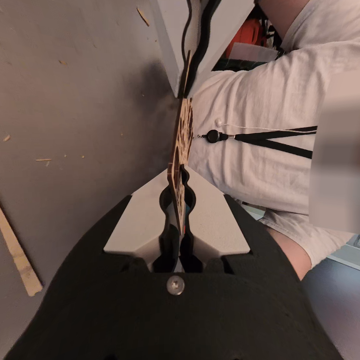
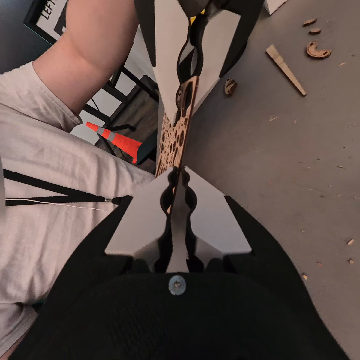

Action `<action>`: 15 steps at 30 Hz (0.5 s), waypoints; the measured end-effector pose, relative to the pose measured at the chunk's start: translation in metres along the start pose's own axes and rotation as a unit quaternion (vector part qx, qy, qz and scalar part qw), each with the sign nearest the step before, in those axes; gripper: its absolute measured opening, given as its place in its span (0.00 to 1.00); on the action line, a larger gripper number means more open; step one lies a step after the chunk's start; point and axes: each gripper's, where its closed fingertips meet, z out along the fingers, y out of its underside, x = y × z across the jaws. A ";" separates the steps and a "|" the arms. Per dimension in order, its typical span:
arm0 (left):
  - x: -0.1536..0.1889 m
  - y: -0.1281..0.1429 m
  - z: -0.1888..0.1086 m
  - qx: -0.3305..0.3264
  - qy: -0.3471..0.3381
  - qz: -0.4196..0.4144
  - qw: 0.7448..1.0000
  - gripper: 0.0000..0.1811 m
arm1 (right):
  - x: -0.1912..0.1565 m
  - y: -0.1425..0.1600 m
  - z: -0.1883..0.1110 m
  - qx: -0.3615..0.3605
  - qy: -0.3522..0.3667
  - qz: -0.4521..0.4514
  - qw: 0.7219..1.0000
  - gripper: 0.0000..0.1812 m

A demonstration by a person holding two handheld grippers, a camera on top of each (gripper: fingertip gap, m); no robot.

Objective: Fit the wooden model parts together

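Between the two tools, a thin laser-cut wooden sheet [image 1: 182,140] stands on its edge above the grey tabletop [image 1: 78,97]. The left tool [image 1: 180,175] is clamped on the near end of the sheet in the left wrist view, and the right tool [image 2: 178,173] is clamped on the opposite end. Each tool shows at the far end of the sheet in the other view. On the tabletop to the right lie small cut-out wooden pieces [image 2: 318,51] and a wooden wedge [image 2: 285,69]. Behind the sheet is a person in a white shirt [image 1: 263,116] with a black lanyard [image 1: 272,139]; an orange cone [image 2: 116,139] lies farther off.
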 end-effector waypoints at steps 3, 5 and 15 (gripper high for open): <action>-0.006 0.001 0.001 -0.013 -0.006 -0.004 1.000 0.03 | 0.003 0.003 0.002 -0.005 0.000 0.010 1.000 0.01; -0.007 0.001 0.001 -0.016 -0.002 -0.006 1.000 0.03 | 0.003 0.003 0.004 -0.003 -0.006 0.020 1.000 0.02; -0.022 0.009 0.010 -0.037 -0.001 -0.046 0.998 0.06 | 0.014 0.012 0.018 -0.004 0.000 0.057 0.998 0.02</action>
